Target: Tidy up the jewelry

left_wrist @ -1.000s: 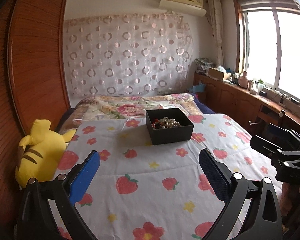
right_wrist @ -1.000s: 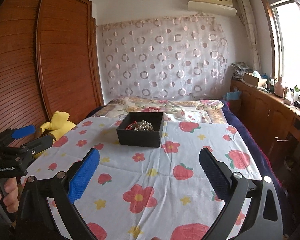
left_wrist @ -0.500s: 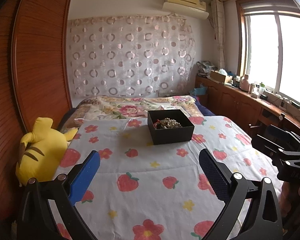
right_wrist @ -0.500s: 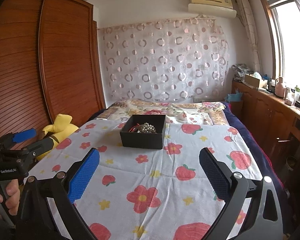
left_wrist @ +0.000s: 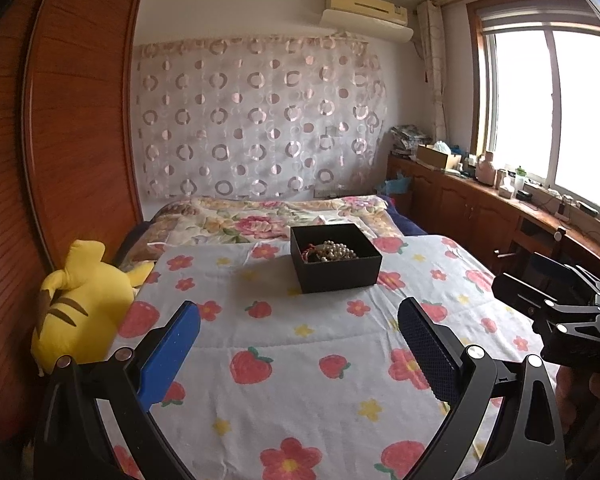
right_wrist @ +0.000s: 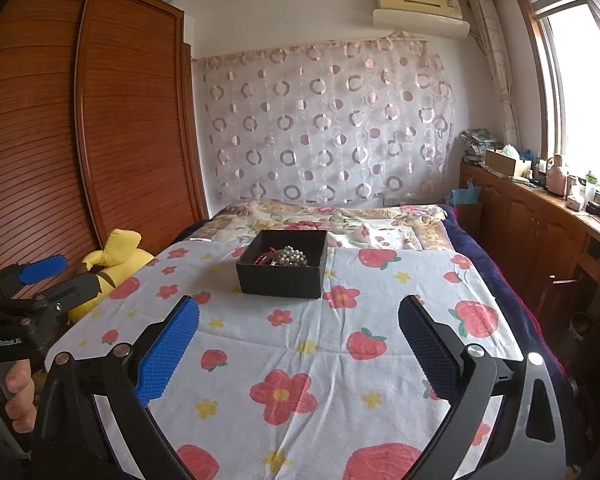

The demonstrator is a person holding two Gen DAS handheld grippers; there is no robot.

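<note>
A black open box (left_wrist: 336, 258) stands on the strawberry-print bedspread (left_wrist: 284, 344). It holds a pearl necklace (left_wrist: 338, 249) and a red piece of jewelry (left_wrist: 307, 252). The box also shows in the right wrist view (right_wrist: 282, 264), with the pearls (right_wrist: 294, 257) inside. My left gripper (left_wrist: 300, 334) is open and empty, well short of the box. My right gripper (right_wrist: 300, 332) is open and empty, also short of the box. Each gripper shows at the edge of the other's view, the right (left_wrist: 556, 300) and the left (right_wrist: 40, 276).
A yellow plush toy (left_wrist: 82, 304) lies at the bed's left edge beside a wooden wardrobe (left_wrist: 72, 120). A floral quilt (left_wrist: 268, 220) lies behind the box. A wooden counter (left_wrist: 500, 208) with small items runs under the window on the right.
Both views have tilted upward a little, so the box sits lower in each frame. Both grippers stay open and at about the same distance from the box.
</note>
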